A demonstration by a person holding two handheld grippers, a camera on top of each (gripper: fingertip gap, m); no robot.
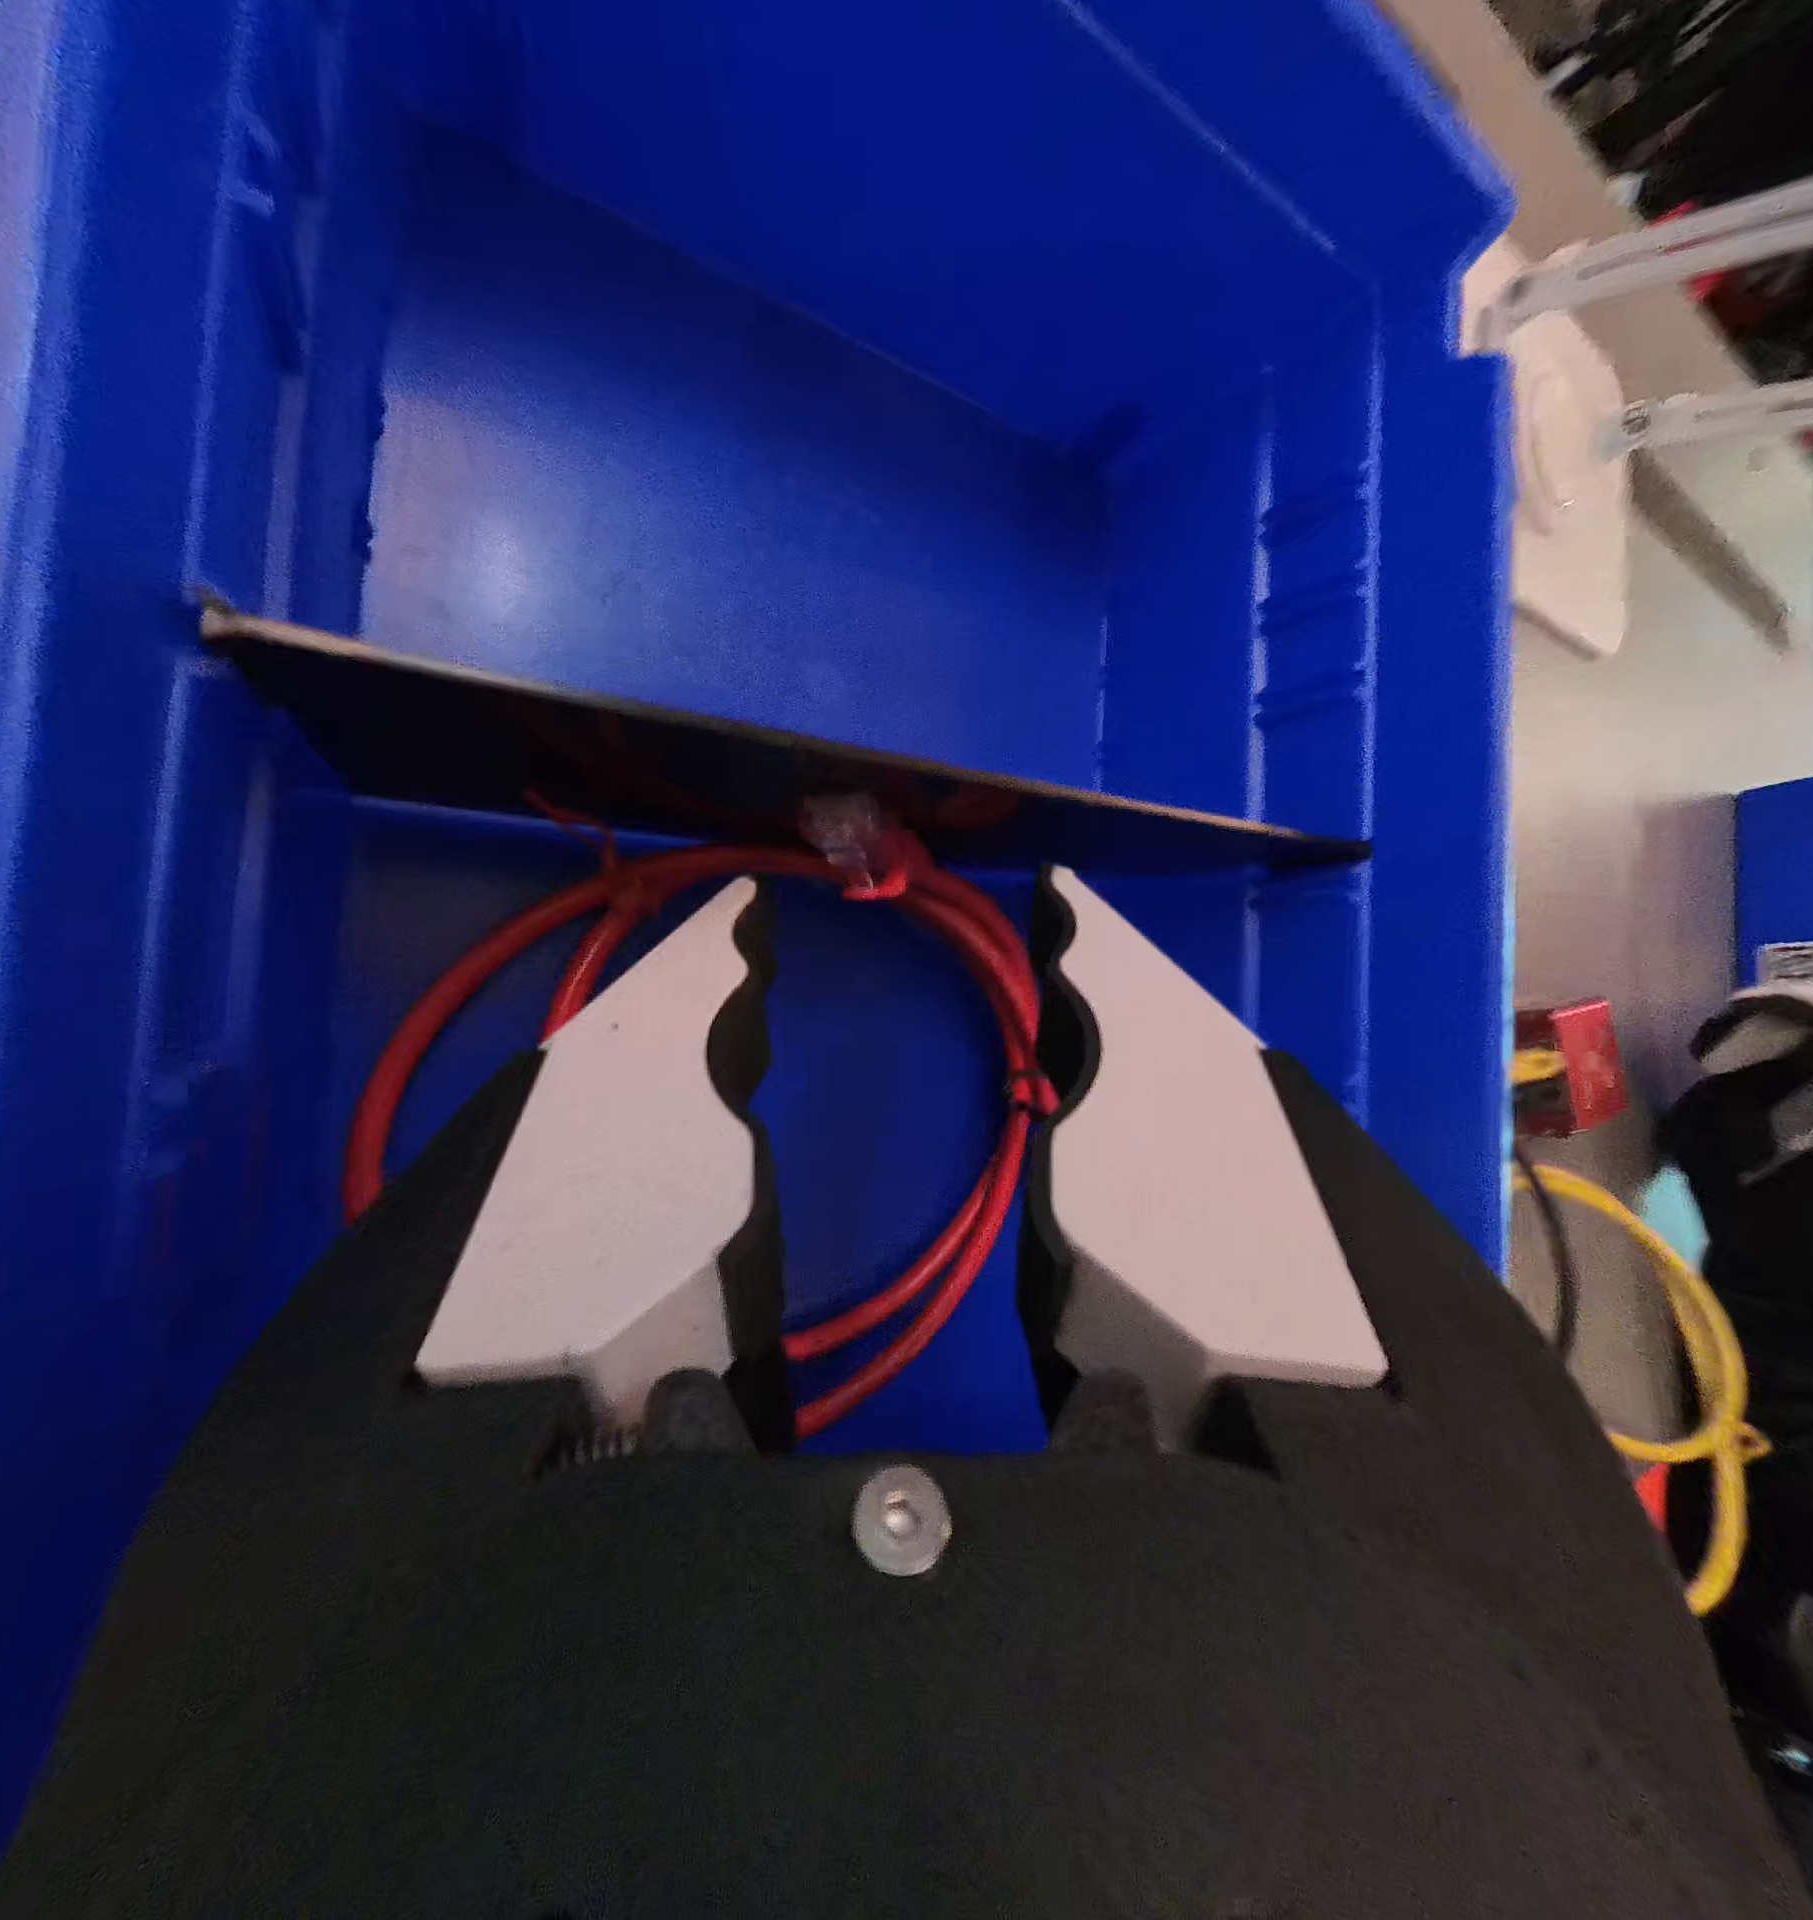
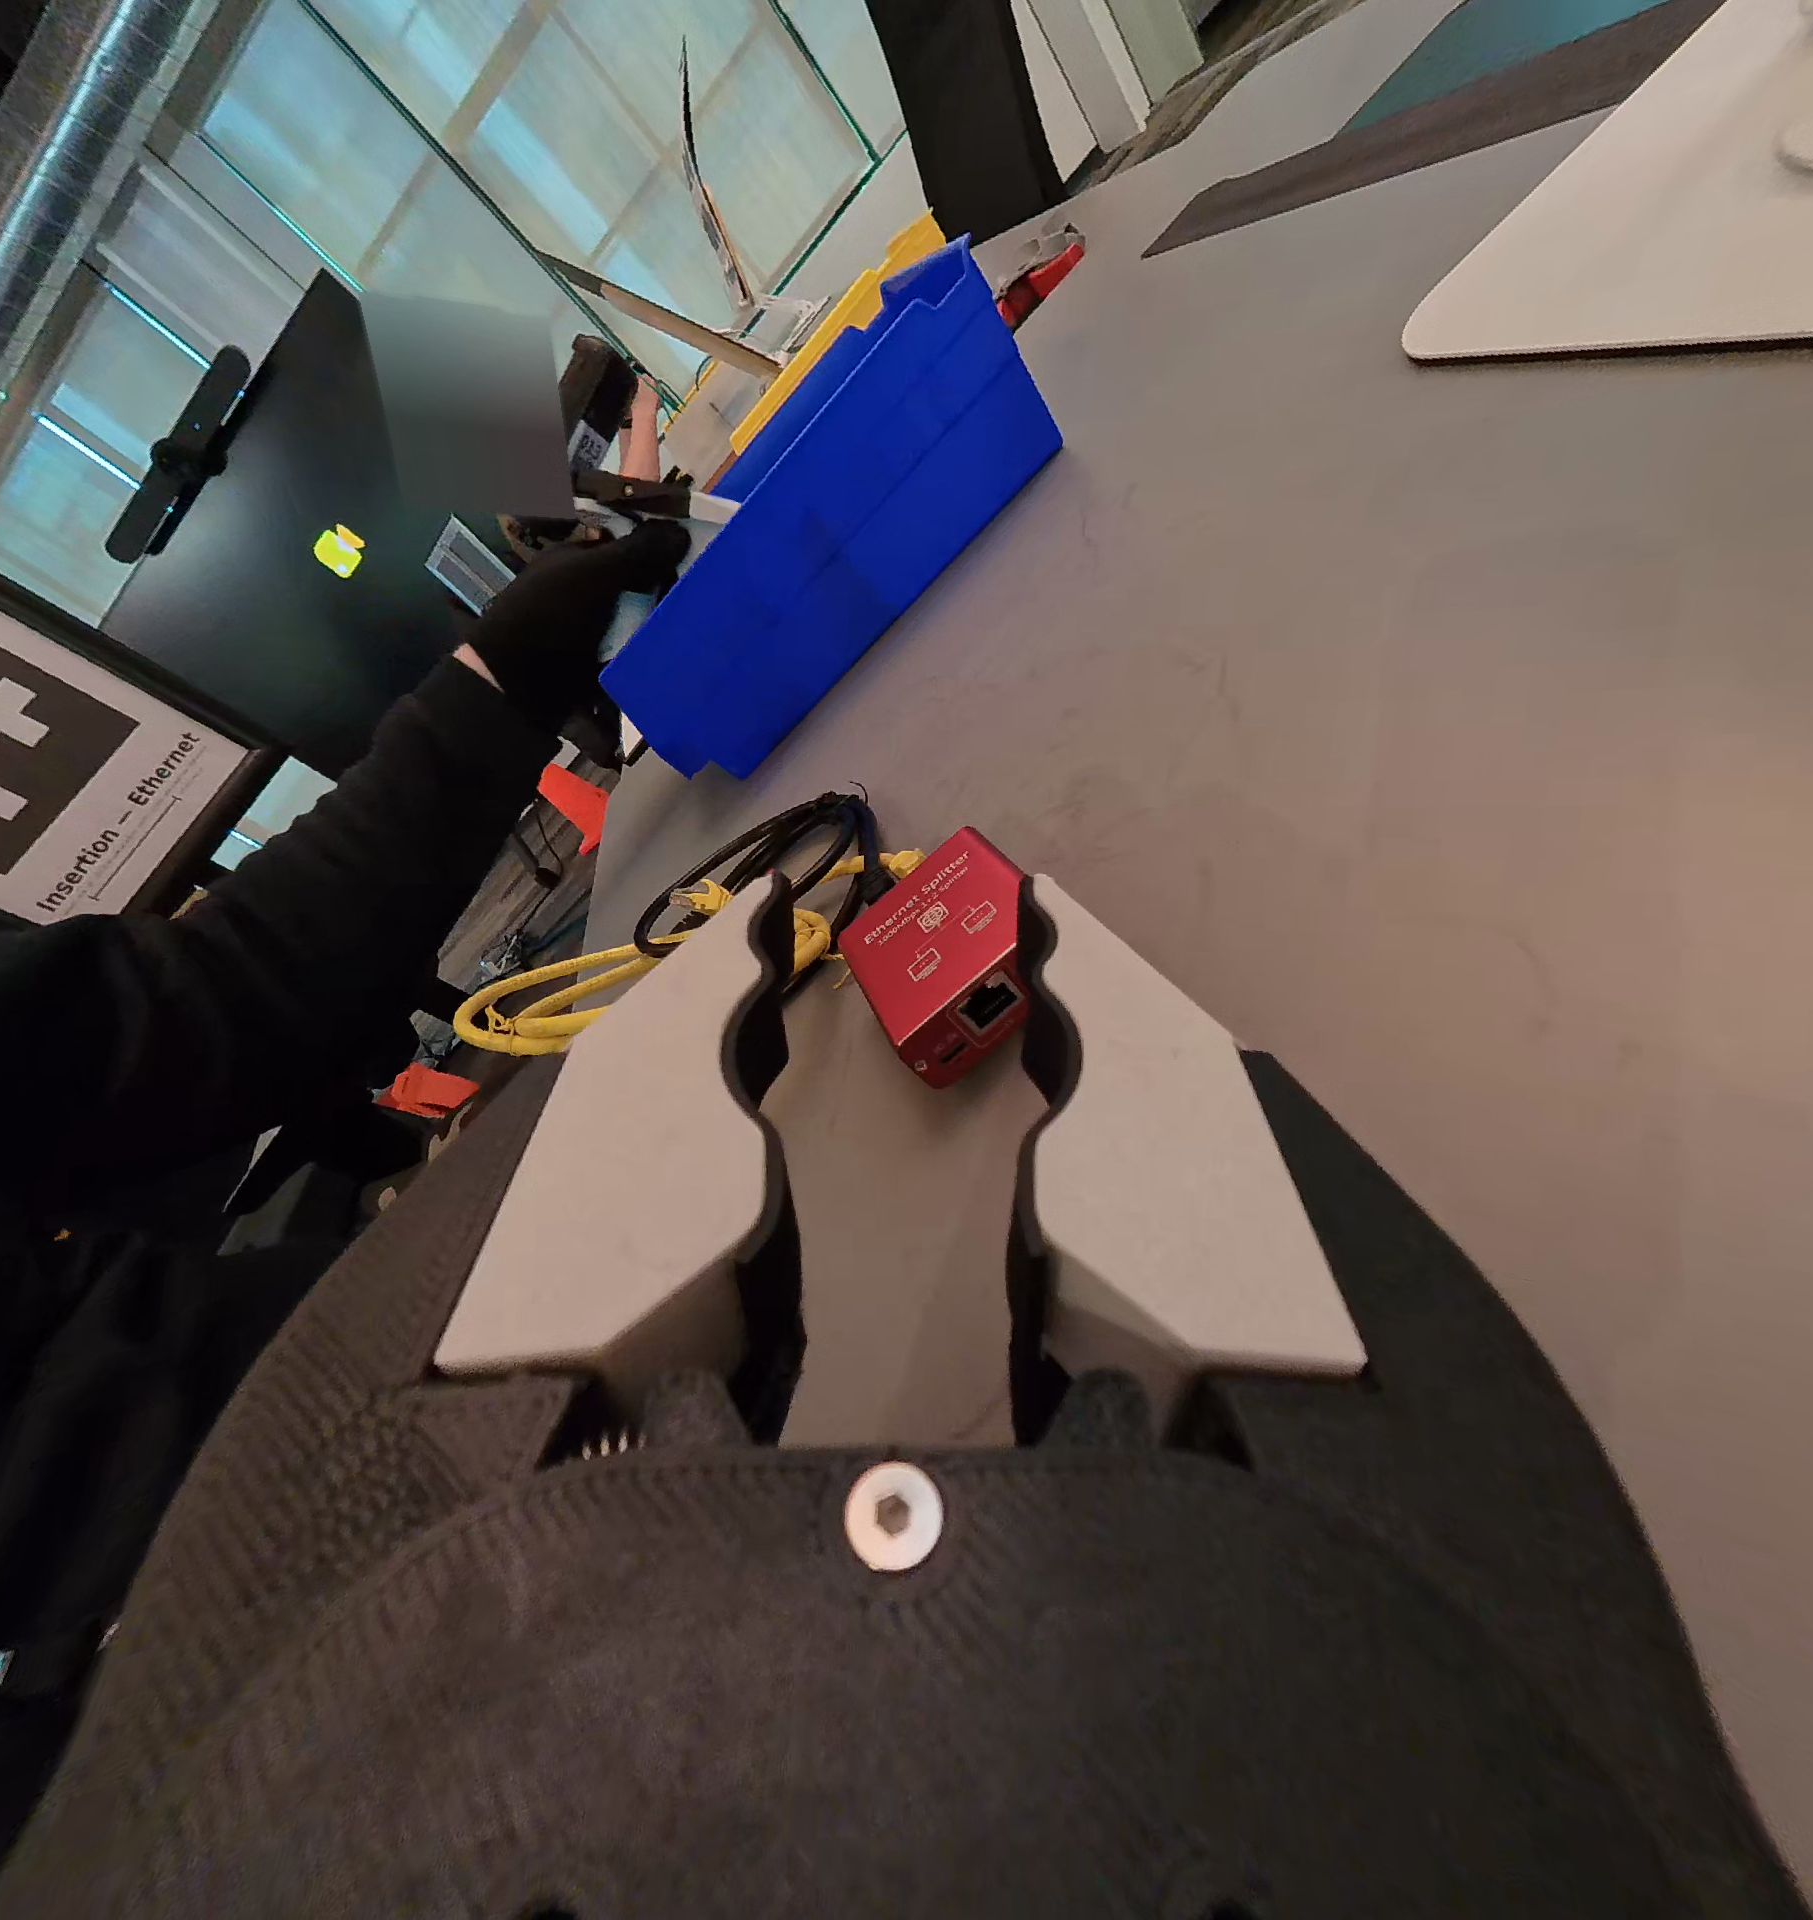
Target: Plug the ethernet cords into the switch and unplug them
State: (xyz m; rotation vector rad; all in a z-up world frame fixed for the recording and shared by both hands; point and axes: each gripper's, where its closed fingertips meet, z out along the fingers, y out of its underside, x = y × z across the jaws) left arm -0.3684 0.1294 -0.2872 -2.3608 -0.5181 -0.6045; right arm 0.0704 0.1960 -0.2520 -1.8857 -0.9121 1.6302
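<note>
The left claw (image 1: 900,894) hangs inside a blue bin (image 1: 1297,260), its fingers apart with nothing between them, just short of a coiled red ethernet cord (image 1: 975,1226) that lies in the near compartment. The cord's clear plug (image 1: 845,831) sits at the top of the coil, touching a dark divider (image 1: 569,717) that crosses the bin. The left wrist view is blurred, so the plug's tab cannot be made out.

The right claw (image 2: 900,894) is also spread and empty, poised low over the grey surface (image 2: 1401,831) with the red switch (image 2: 933,956) lying between its fingertips. One port on the switch's near face is vacant. A black cord (image 2: 736,862) loops just behind the switch, and a yellow cord (image 2: 559,1003) trails off toward the edge of the surface; whether either is seated in the back cannot be told.

The likely risks come from the coil and the divider. If the left claw closes on a strand rather than the plug, the whole loop will probably lift and snag under the divider, or tip it out. A pinch on the plug's latch side could bend the tab. On the right, the switch looks light and loose; closing off-centre may skate it across the surface and drag the cords behind it, twisting the open port away from the incoming plug.
</note>
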